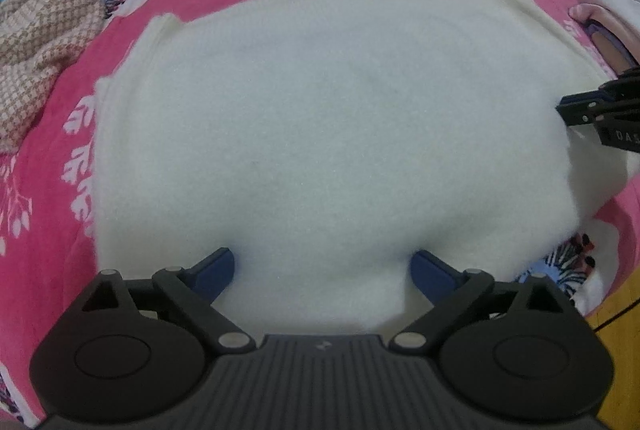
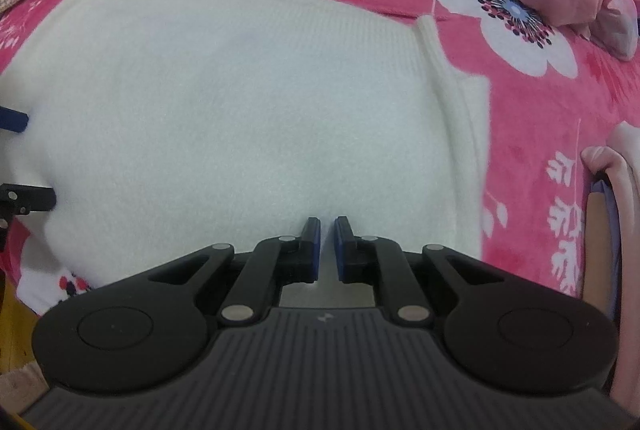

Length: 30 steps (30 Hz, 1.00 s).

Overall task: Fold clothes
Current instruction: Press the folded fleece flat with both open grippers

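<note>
White sweater (image 1: 320, 118) on pink floral bedspread (image 1: 52, 214)

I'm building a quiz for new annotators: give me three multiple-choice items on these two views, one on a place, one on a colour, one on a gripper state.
1. Where does the checked cloth lie relative to the white sweater in the left wrist view?
A. upper left, on the bedspread
B. on top of the sweater
C. under the left gripper

2. What is the main colour of the bedspread?
A. green
B. pink
C. black

3. How do the two grippers stand?
A. both wide open
B. both nearly closed
C. left gripper wide open, right gripper nearly closed

Answers: 1 A, it sits beyond the sweater's left edge. 2 B, pink with flowers all around. 3 C, left fingers stand far apart, right fingers leave a thin gap over the sweater's edge.
</note>
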{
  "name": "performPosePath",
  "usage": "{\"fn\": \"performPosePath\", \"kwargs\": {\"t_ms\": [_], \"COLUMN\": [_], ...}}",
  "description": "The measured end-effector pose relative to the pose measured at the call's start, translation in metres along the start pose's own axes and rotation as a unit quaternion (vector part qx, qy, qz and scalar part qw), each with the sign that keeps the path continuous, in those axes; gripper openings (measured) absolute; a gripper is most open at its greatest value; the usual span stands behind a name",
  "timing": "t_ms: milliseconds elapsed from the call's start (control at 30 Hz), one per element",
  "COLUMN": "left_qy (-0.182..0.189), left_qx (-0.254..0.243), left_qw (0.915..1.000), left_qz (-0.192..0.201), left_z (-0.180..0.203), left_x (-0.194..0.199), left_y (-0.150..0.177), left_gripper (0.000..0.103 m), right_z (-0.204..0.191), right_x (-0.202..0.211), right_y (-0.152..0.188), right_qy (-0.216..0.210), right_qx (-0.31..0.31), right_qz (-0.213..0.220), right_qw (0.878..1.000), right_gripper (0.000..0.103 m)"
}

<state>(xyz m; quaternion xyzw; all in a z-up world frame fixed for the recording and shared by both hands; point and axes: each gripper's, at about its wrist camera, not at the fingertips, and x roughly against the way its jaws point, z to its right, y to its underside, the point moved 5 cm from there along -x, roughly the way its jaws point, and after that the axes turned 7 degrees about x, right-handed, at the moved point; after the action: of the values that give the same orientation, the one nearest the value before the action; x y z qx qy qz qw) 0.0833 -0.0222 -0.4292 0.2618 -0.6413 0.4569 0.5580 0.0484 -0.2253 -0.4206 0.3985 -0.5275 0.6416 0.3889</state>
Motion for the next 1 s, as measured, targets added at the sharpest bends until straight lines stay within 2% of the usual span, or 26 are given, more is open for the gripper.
{"fn": "performPosePath", "kwargs": {"t_ms": [167, 533, 733, 1000], "left_qy": [-0.002, -0.025, -0.042, -0.047], "left_qx": [0.034, 0.053, 0.057, 0.061], "left_qw": [0.9994, 0.9973, 0.9956, 0.9943], "left_qz": [-0.011, -0.043, -0.06, -0.074], "left_z": [0.001, 0.004, 0.009, 0.012], "left_x": [-0.001, -0.004, -0.006, -0.005], "left_y": [-0.004, -0.011, -0.013, -0.013], "left_gripper": [0.103, 0.103, 0.103, 0.103], "right_z": [0.004, 0.013, 0.021, 0.011], "right_x": [0.0, 0.0, -0.001, 0.001], "right_y": [-0.003, -0.004, -0.002, -0.002], "right_qy": [-0.012, -0.032, -0.048, -0.018], "right_qx": [-0.02, -0.066, -0.12, -0.082], "right_qz": [-0.013, -0.015, -0.011, -0.004], "right_qw": [1.0, 0.997, 0.992, 0.996], "right_gripper": [0.007, 0.009, 0.01, 0.01]}}
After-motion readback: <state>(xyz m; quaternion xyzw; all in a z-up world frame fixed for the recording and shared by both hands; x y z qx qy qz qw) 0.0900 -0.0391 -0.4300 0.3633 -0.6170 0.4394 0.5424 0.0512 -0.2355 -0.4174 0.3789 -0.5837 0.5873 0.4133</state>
